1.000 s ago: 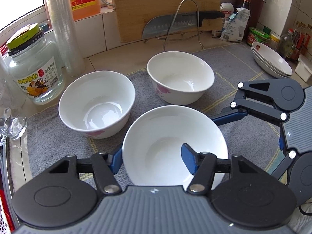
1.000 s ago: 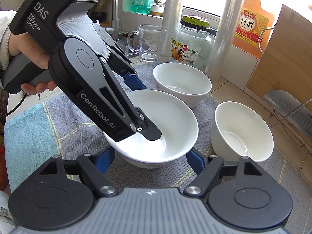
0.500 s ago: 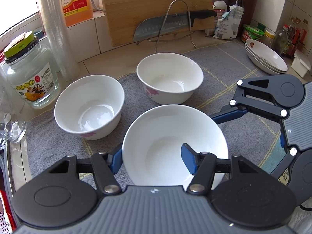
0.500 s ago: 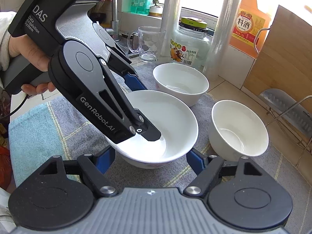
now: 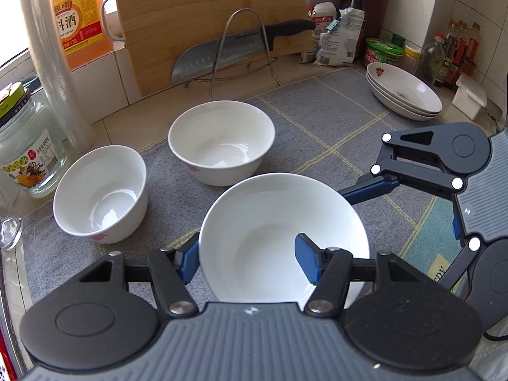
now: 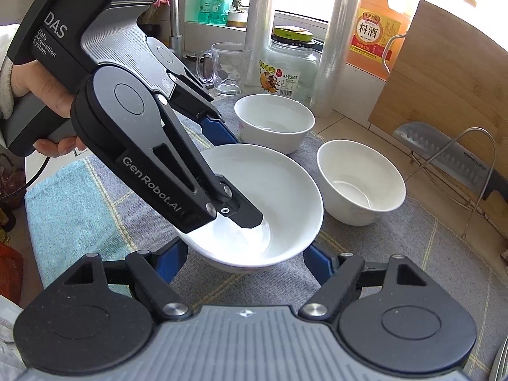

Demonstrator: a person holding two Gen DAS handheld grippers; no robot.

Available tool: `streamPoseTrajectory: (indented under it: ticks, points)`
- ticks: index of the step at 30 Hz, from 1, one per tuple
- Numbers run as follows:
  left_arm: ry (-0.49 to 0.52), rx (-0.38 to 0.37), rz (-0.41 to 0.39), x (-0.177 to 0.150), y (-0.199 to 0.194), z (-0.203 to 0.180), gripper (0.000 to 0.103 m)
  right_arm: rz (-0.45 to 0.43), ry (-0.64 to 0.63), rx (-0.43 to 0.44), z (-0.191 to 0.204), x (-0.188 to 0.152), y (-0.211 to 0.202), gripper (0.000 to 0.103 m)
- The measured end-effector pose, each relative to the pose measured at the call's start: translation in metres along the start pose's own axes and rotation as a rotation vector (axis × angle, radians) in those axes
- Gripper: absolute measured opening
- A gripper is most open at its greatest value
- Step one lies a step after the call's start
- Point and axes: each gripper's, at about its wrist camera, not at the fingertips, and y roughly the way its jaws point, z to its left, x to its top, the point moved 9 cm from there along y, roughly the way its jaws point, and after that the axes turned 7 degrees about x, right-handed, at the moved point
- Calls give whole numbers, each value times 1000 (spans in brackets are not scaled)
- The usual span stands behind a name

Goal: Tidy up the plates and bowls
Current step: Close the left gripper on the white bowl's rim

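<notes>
A grey checked mat [image 5: 317, 127] covers the counter and carries nearly everything, with a wooden cutting board [image 5: 206, 16] leaning against the wall past its far edge and a cleaver [image 5: 228, 52] propped on a wire rack in front of it. The left gripper [image 5: 247, 262] pinches the near wall of the wide white bowl [image 5: 273, 222], one blue pad outside the rim and one inside, near the mat's front edge; whether the bowl is lifted off the mat cannot be told. The right gripper [image 6: 246, 258] stands spread on either side of the same bowl [image 6: 285, 190], its blue fingers [image 6: 317, 262] flanking the lower wall without clearly pressing it. A hand [image 6: 41, 92] grips the left gripper's handle. Three stacked shallow plates [image 5: 403, 93] sit at the mat's far right corner. Two smaller deep bowls rest on the mat beyond the held one: the left small bowl [image 5: 101, 193] near the left edge, and the middle small bowl [image 5: 222, 141] closer to the far edge. A glass jar [image 5: 25, 152] stands off the mat's left edge, beside a roll of plastic film [image 5: 47, 47] and an orange bottle [image 5: 79, 16]
</notes>
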Motion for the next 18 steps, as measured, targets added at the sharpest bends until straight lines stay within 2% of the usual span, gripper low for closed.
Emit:
streamPoseTrajectory:
  ticks: [18]
  points:
    - [85, -91, -27, 25, 7, -71, 61, 10, 97, -95, -17, -40, -47, 84]
